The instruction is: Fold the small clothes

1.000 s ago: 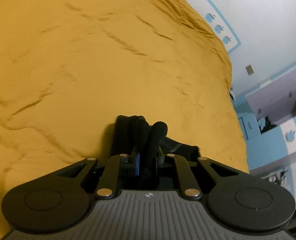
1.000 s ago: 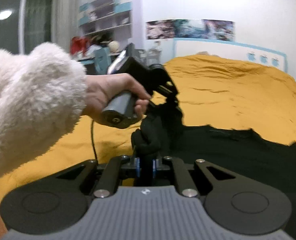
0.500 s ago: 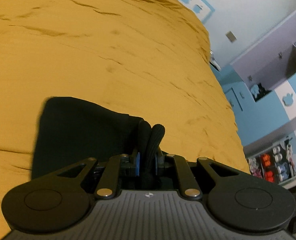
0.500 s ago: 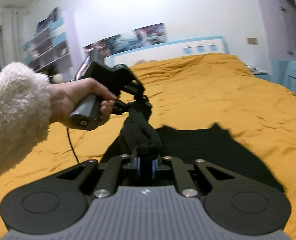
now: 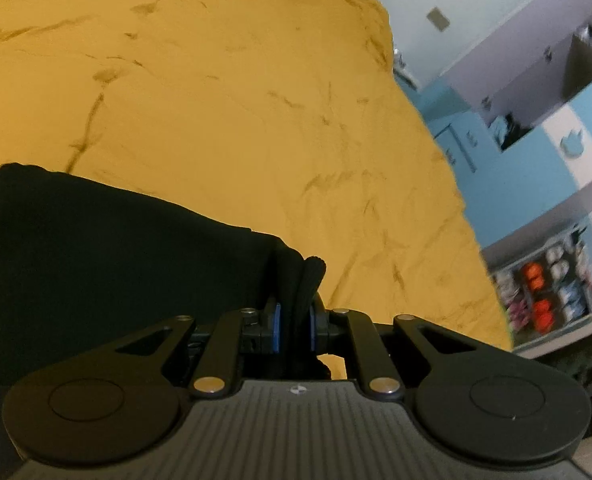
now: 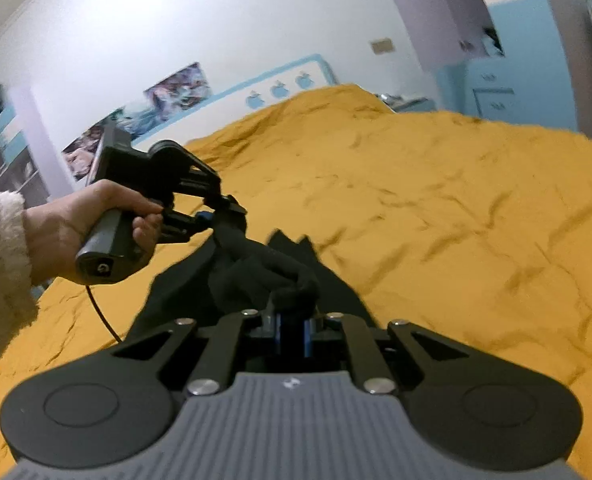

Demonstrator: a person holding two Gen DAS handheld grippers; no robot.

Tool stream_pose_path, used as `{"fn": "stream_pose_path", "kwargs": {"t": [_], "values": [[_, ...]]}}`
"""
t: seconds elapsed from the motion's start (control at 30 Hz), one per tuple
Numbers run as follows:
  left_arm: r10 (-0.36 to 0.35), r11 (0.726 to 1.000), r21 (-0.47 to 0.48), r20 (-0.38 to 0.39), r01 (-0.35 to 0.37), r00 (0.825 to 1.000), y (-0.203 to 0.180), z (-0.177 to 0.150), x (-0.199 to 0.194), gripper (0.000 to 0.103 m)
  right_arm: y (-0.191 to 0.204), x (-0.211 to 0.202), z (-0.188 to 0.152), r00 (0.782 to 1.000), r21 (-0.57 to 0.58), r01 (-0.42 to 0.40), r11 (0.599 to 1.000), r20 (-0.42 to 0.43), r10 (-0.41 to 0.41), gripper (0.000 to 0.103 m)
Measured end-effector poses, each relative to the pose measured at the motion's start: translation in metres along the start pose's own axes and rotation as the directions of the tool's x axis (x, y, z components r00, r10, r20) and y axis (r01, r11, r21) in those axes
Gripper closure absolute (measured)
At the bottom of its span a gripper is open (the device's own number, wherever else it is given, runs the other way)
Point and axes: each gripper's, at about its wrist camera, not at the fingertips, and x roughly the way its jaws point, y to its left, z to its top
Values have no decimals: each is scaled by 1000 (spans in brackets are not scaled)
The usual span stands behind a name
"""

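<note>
A black garment [image 5: 108, 264] hangs over the mustard-yellow bedspread [image 5: 236, 100]. My left gripper [image 5: 294, 328] is shut on a bunched edge of it, the cloth spreading to the left of the jaws. My right gripper [image 6: 292, 334] is shut on another bunched edge of the same garment [image 6: 256, 272]. In the right wrist view the left gripper [image 6: 220, 214] shows held in a hand at the left, pinching the cloth a short way beyond my right fingers. The garment is stretched between the two grippers, lifted off the bed.
The yellow bedspread [image 6: 436, 208] fills the space ahead. A white and blue headboard [image 6: 280, 84] stands at the far end. Blue cabinets [image 5: 528, 128] and shelves with boxes [image 5: 552, 300] stand beyond the bed's right edge.
Both grippers have lifted and swung right with the garment, which has opened out from a bunch into a hanging sheet. Both views now face more toward the cabinets.
</note>
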Motion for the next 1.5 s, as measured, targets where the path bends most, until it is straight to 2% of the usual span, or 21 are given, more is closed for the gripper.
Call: {"fn": "stream_pose_path", "kwargs": {"t": [0.17, 0.23, 0.33, 0.4, 0.43, 0.5, 0.53, 0.57, 0.63, 0.73, 0.83, 0.9, 0.97, 1.1, 1.2, 1.33, 1.4, 1.43, 1.47, 1.5], "values": [[45, 999, 14, -43, -44, 998, -4, -9, 25, 87, -18, 8, -10, 999, 38, 21, 999, -36, -20, 99], [31, 999, -16, -73, -32, 997, -4, -6, 33, 62, -22, 14, -13, 998, 48, 42, 998, -56, -39, 98], [-28, 999, -47, -52, 26, 998, -10, 3, 24, 61, -32, 14, -15, 996, 86, 44, 995, -79, -37, 94], [-71, 997, -16, -25, 70, 997, -19, 12, 6, 56, -36, 10, -13, 996, 118, 37, 992, -86, -27, 90], [-78, 997, 16, -11, 78, 997, -24, 14, -7, 50, -37, 8, -12, 996, 130, 35, 991, -82, -25, 90], [-91, 991, 96, 9, 90, 996, -28, 11, -38, 46, -38, 1, -9, 997, 145, 52, 988, -67, -43, 88], [-92, 987, 132, 13, 90, 996, -27, 5, -54, 46, -37, -5, -7, 996, 138, 81, 987, -52, -75, 79], [-96, 981, 169, 16, 92, 995, -22, -5, -72, 46, -35, -11, -3, 992, 111, 127, 986, -27, -125, 73], [-76, 976, 207, 8, 73, 997, -5, -31, -104, 44, -32, -20, 6, 987, 51, 159, 986, 13, -160, 72], [-88, 974, 208, -5, 87, 996, 27, -81, -146, 44, -32, -15, 29, 997, -4, 78, 997, 25, -77, 70], [-101, 976, 195, -13, 102, 995, 60, -134, -170, 44, -27, 18, 59, 999, -51, -47, 998, 7, 47, 67], [-99, 974, 201, -27, 102, 995, 72, -159, -175, 44, -21, 55, 83, 990, -92, -140, 986, -36, 137, 65], [-92, 974, 204, -36, 97, 995, 79, -173, -174, 44, -13, 94, 102, 980, -116, -192, 975, -80, 183, 62], [-158, 979, 127, -17, 159, 987, 94, -189, -175, 44, -5, 170, 122, 948, -52, -238, 970, -228, 220, 59], [-157, 979, 128, -44, 161, 987, 98, -191, -166, 43, -1, 218, 124, 930, -8, -198, 980, -318, 185, 54], [-167, 976, 124, -84, 177, 982, 106, -191, -154, 42, 4, 257, 115, 908, -7, -163, 987, -393, 147, 54], [-178, 975, 118, -85, 187, 980, 110, -190, -152, 42, 6, 268, 111, 903, -15, -168, 986, -404, 148, 59], [-187, 974, 112, -87, 196, 979, 112, -190, -151, 42, 8, 271, 110, 897, -23, -198, 980, -407, 172, 86], [-192, 974, 106, -88, 201, 977, 113, -188, -151, 42, 12, 271, 111, 898, -44, -214, 976, -402, 179, 92], [-198, 974, 96, -90, 206, 976, 112, -190, -155, 42, 14, 270, 113, 904, -59, -217, 974, -389, 178, 93]]}}
